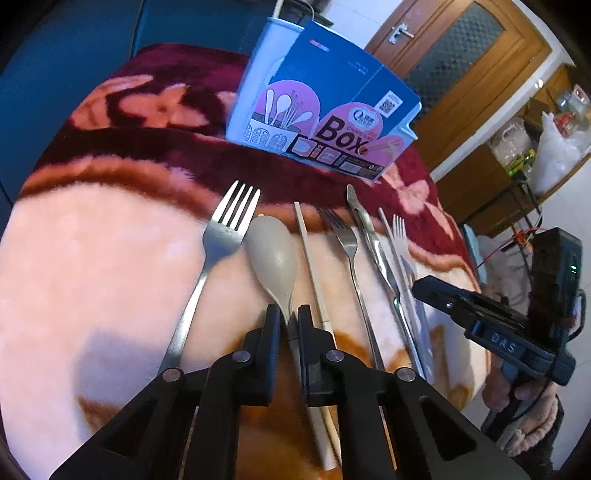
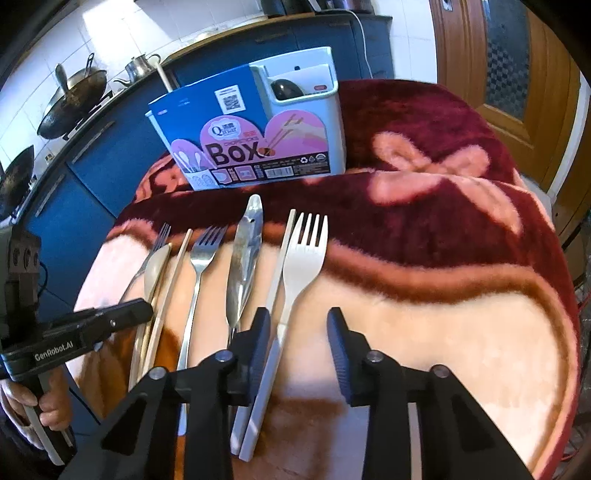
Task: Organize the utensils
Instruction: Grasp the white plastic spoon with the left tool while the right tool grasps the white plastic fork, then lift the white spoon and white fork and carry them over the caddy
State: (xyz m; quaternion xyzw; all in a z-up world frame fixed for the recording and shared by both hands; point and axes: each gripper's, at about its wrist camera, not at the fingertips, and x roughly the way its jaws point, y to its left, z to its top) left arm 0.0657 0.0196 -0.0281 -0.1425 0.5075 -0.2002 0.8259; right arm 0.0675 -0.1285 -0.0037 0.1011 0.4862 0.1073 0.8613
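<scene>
While the left gripper [image 1: 289, 317] pinches the matte beige spoon's [image 1: 272, 254] handle, the right gripper [image 2: 298, 325] gapes empty around the white plastic fork [image 2: 303, 254]; only its view reveals woks [image 2: 72, 99] at ten o'clock.

Bright, cool daylight; both fisheye views bend strongly toward dark rounded corners. A soft shadow falls on the blanket [image 1: 110, 354]. Glare whitens the wall tiles [image 2: 110, 33]. Edges blur slightly.

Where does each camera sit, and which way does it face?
Left wrist: on the left gripper, facing down at the beige spoon between its fingers; right gripper enters at the side.
Right wrist: on the right gripper, over the white fork; a hand shows.
Shared: the utensil row, blue box.
</scene>
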